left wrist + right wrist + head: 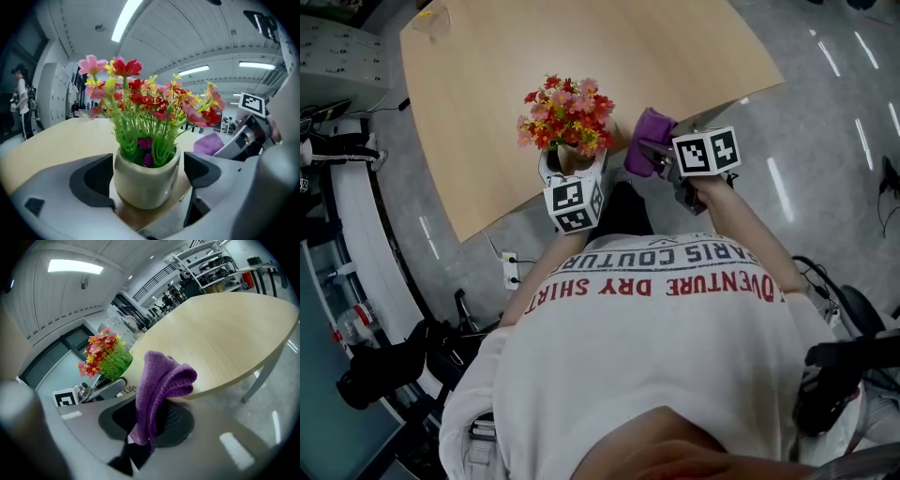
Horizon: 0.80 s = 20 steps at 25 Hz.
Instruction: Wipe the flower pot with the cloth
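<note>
Presently, flower pot (pixel 146 183) clamped in the left hand-held gripper (pixel 149 174), purple cloth (pixel 161 376) clamped in the right hand-held gripper (pixel 149 422).

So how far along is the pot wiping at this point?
Done: the right gripper is clamped on the purple cloth, and the left gripper grips the flower pot at the table's near edge. In hand: the cloth is held beside the flowers, apart from the pot. Left: the wiping itself; no cloth contact with the pot shows.
</note>
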Each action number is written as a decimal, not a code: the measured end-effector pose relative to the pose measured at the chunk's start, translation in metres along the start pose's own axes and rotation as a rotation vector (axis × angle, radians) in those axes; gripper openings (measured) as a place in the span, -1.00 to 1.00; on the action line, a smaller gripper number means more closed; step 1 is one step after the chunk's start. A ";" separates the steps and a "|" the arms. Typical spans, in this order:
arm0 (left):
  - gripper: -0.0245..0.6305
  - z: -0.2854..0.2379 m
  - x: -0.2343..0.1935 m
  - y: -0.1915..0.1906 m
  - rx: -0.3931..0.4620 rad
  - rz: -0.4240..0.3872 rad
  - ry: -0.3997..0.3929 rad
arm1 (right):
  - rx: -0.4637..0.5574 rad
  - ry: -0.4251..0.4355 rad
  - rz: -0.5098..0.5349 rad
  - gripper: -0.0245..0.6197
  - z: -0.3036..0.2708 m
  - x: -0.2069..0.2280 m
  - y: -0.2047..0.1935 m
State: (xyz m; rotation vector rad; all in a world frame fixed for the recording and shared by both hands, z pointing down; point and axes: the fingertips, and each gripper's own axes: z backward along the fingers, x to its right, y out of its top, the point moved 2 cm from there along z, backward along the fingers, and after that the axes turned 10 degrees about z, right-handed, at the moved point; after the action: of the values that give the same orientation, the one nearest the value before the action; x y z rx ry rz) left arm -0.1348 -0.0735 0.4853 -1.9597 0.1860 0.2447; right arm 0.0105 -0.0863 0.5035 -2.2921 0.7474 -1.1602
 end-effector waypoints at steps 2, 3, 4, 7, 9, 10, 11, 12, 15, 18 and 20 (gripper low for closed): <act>0.47 -0.005 0.001 -0.002 0.001 -0.001 0.060 | 0.003 -0.004 0.000 -0.73 0.002 0.002 -0.003; 0.47 -0.008 0.002 -0.003 -0.002 -0.001 0.088 | 0.007 -0.007 -0.001 -0.73 0.003 0.003 -0.004; 0.47 -0.009 0.002 -0.003 -0.003 0.004 0.111 | 0.010 -0.011 -0.002 -0.73 0.005 0.004 -0.005; 0.47 -0.012 0.003 -0.004 -0.002 0.031 0.146 | 0.010 -0.018 -0.009 -0.73 0.009 0.007 -0.010; 0.47 -0.014 0.003 -0.004 0.001 0.032 0.148 | 0.010 -0.019 -0.015 -0.73 0.010 0.009 -0.013; 0.47 -0.014 0.003 -0.004 0.001 0.028 0.145 | 0.010 -0.019 -0.017 -0.73 0.010 0.009 -0.014; 0.47 -0.014 0.003 -0.004 0.001 0.023 0.139 | 0.011 -0.019 -0.017 -0.73 0.011 0.008 -0.014; 0.47 -0.013 0.004 -0.004 -0.001 0.018 0.131 | 0.013 -0.019 -0.017 -0.73 0.012 0.007 -0.014; 0.47 -0.013 0.005 -0.003 -0.012 -0.006 0.087 | 0.017 -0.016 -0.011 -0.73 0.012 0.005 -0.011; 0.47 -0.015 0.004 -0.002 -0.022 -0.041 0.011 | 0.016 -0.004 -0.002 -0.73 0.009 0.005 -0.005; 0.47 -0.015 0.002 0.000 -0.028 -0.071 -0.060 | 0.018 0.006 0.007 -0.73 0.007 0.001 0.000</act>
State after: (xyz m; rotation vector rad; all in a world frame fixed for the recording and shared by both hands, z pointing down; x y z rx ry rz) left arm -0.1318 -0.0874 0.4901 -1.9799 0.0747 0.2603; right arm 0.0173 -0.0859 0.5006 -2.2709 0.7436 -1.1670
